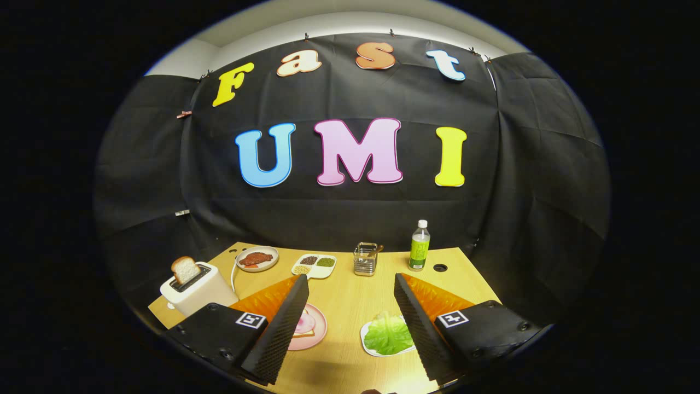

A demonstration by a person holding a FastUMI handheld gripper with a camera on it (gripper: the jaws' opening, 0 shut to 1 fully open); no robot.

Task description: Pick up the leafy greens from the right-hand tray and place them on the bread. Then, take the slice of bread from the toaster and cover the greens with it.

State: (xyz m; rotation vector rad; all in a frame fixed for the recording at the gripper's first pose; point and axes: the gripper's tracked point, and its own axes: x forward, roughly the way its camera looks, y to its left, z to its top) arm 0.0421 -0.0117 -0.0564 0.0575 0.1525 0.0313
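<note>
My gripper (350, 323) hangs open above the wooden table (350, 295), with nothing between its fingers. The leafy greens (387, 334) lie on a small white tray (365, 332) just inside the right finger (418, 323). A pink plate (317, 328) with bread and a pink slice on it sits partly hidden behind the left finger (284, 328). Farther left stands a white toaster (199, 290) with a slice of bread (185, 269) sticking up from its slot.
At the back of the table sit a plate with reddish meat (257, 258), a white divided dish (314, 265) of seeds, a metal wire holder (365, 259) and a green bottle (419, 247). A round cable hole (439, 268) lies near the bottle.
</note>
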